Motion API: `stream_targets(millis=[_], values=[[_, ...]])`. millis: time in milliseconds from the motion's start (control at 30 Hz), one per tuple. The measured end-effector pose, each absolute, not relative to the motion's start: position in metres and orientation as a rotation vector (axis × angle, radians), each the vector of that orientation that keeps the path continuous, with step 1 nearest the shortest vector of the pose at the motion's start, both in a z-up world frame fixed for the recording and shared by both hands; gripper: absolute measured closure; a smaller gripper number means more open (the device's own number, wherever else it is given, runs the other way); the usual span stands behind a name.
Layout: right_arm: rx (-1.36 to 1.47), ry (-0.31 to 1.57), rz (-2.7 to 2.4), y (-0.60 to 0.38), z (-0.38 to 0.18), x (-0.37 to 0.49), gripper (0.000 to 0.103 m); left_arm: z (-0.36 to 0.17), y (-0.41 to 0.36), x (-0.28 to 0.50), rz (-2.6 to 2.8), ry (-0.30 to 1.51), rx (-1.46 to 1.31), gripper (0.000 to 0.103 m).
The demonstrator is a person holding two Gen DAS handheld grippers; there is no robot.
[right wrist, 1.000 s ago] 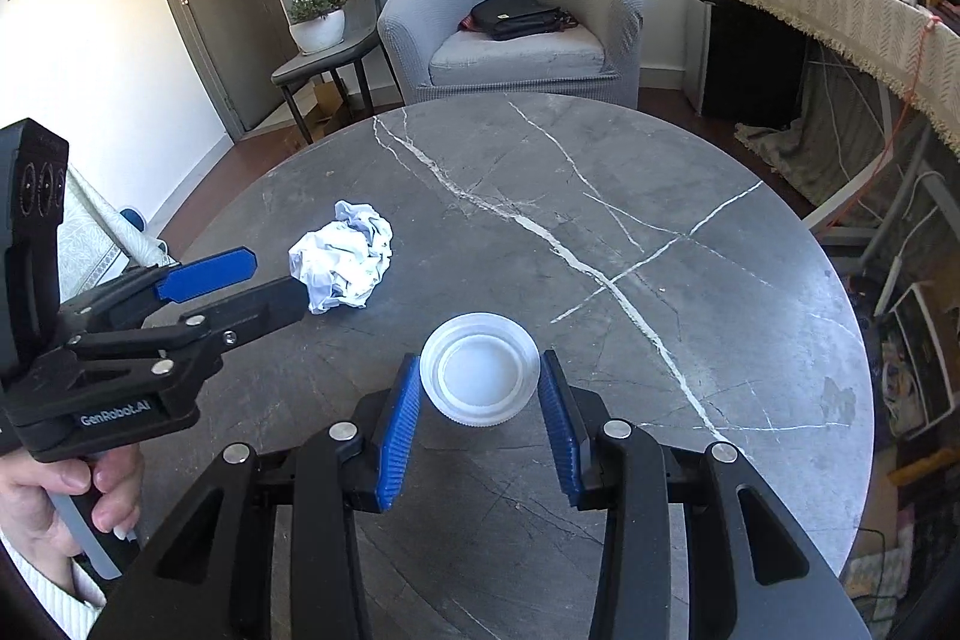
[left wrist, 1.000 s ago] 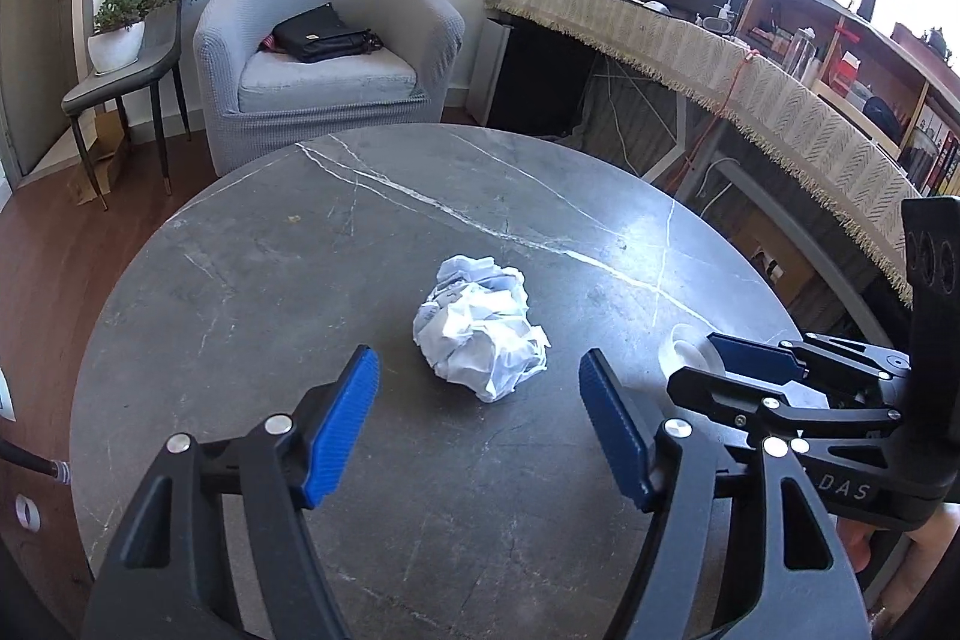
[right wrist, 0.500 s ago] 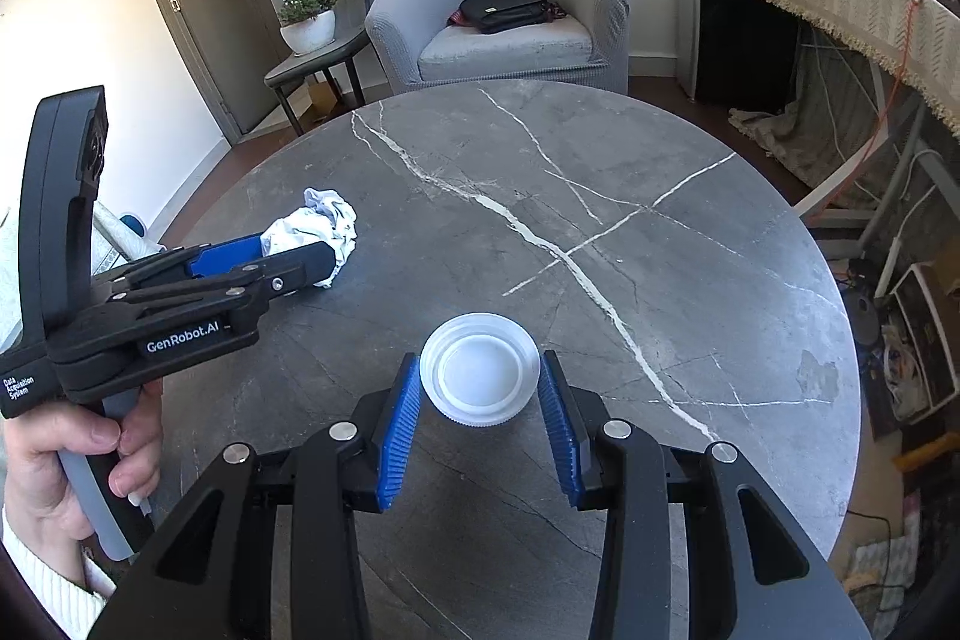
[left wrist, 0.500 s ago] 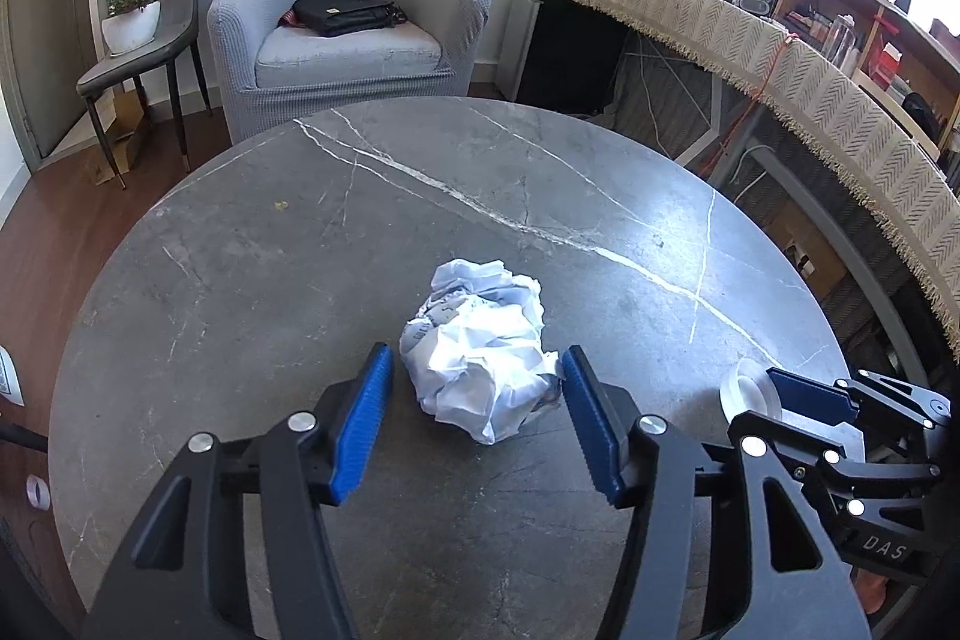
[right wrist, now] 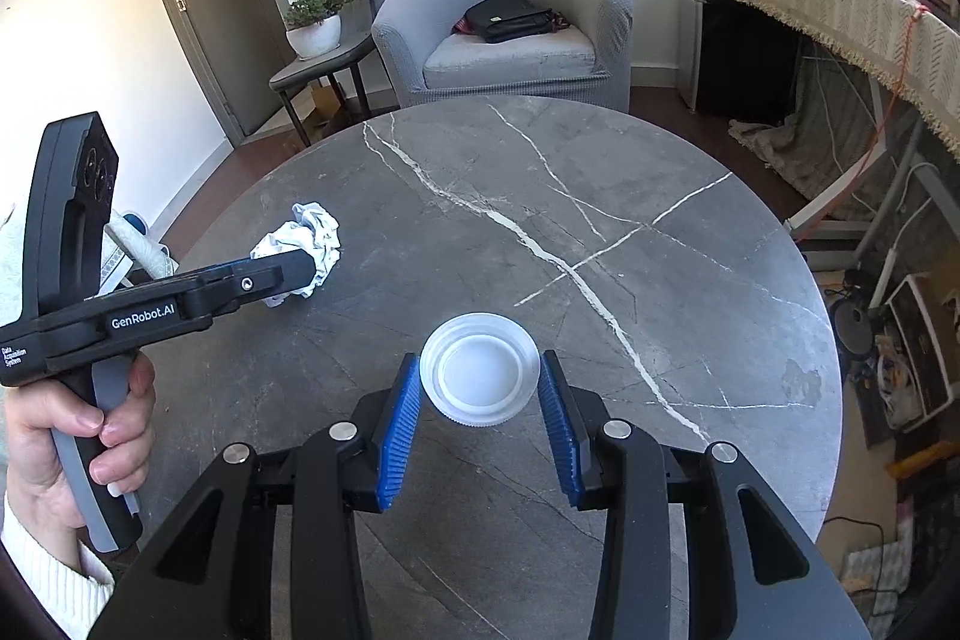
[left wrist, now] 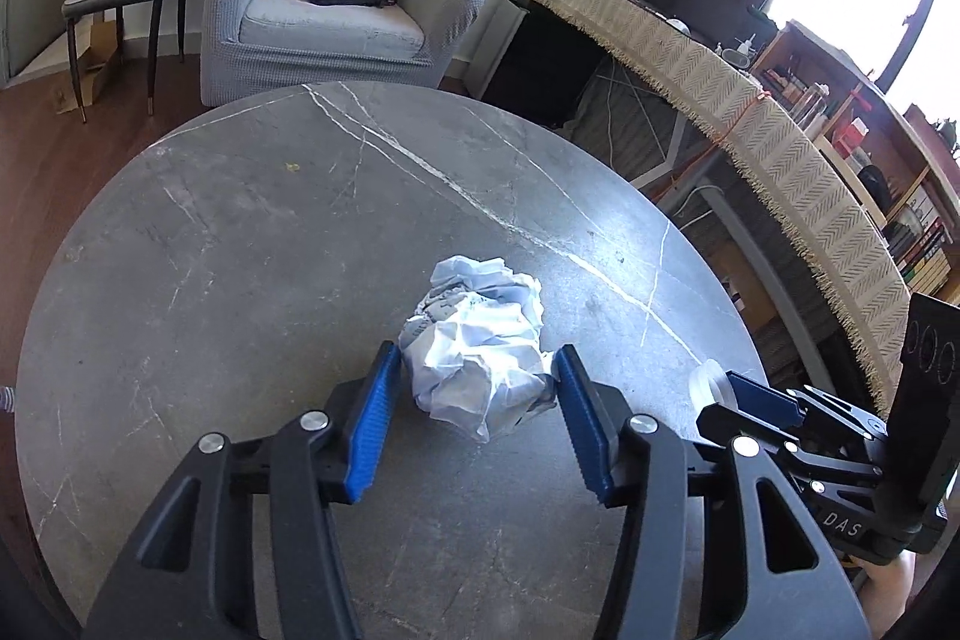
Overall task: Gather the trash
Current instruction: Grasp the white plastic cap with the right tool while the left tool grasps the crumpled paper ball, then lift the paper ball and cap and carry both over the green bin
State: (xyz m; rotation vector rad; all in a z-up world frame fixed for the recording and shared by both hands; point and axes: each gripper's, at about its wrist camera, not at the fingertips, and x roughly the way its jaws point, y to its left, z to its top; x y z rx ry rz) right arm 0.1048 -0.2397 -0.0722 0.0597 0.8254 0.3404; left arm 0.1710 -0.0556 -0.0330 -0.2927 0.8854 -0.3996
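Two grippers bracket trash on the round desk [right wrist: 690,250]

In the right view the left gripper [left wrist: 474,388] hides part of the crumpled paper [left wrist: 480,334]; its pads touch or nearly touch both sides. The right gripper [right wrist: 480,394] is clamped on the white plastic lid [right wrist: 480,367].

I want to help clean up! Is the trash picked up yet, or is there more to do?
Nothing is collected yet. The crumpled paper sits on the table between the left gripper's fingers, nearly pinched. The right gripper grips the white lid. Still left: lifting both and carrying them away; no bin shows.
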Motion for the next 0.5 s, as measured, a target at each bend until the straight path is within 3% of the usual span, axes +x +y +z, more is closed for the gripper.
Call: stream_targets(millis=[500], values=[[0.044, 0.798, 0.413, -0.179, -0.055, 0.095, 0.063, -0.024, -0.006, 0.132, -0.525, 0.893, -0.381, 0.048]])
